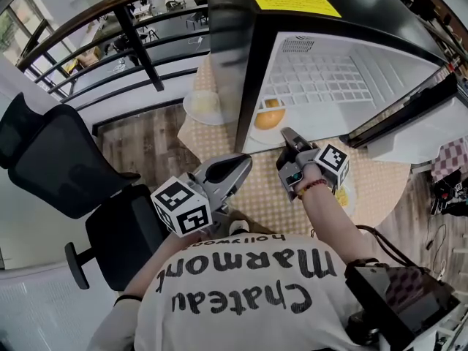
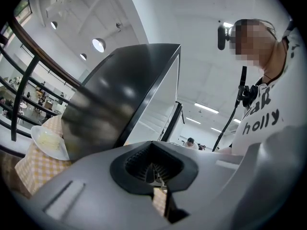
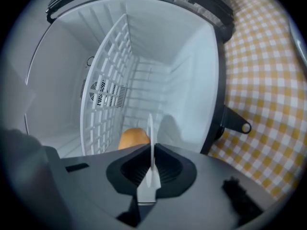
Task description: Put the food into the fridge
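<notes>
A second plate of food sat on the desk, left of the fridge. My left claw hovered near my chest, jaws together on nothing. My right claw was clamped on the rim of the plate carrying the bun, just inside the open fridge beside the rack. I judged this the placing step: next, slide it deeper, settle it flat, then release
</notes>
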`<state>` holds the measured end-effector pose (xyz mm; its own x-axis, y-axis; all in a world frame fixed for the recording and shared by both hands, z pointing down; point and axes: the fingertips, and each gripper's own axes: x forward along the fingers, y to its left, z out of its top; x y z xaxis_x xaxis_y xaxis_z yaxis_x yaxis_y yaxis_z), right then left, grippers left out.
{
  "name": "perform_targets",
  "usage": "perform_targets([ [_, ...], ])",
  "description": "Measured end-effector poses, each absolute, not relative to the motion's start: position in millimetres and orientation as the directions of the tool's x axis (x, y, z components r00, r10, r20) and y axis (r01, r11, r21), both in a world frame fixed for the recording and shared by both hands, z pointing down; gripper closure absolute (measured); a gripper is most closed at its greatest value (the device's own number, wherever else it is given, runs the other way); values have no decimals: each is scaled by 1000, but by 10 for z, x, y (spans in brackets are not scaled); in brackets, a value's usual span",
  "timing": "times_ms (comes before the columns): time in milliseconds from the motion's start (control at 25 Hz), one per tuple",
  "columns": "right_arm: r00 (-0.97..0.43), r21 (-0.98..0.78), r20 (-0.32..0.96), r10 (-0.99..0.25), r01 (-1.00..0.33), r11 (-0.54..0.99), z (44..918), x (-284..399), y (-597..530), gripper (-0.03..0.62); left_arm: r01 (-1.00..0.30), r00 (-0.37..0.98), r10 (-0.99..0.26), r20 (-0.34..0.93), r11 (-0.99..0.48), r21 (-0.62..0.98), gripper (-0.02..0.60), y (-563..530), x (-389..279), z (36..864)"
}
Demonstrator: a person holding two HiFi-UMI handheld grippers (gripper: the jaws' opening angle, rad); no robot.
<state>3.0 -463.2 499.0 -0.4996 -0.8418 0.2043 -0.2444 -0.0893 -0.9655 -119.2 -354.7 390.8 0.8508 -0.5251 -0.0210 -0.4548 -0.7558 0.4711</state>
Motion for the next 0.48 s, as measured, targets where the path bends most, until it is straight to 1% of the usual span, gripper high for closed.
perform_targets([
  [280,-498,-945,265,-826,-304,-120,5039,16,-4770,569,-451,853,-522,-24,-758,471,578,-3580,-1184,3900],
  [480,-505,-916,325,-799,-379,-133,5088,23,-4859,569,-448,855,-518,-22,-760,471,578,-3577,-1186,3921],
])
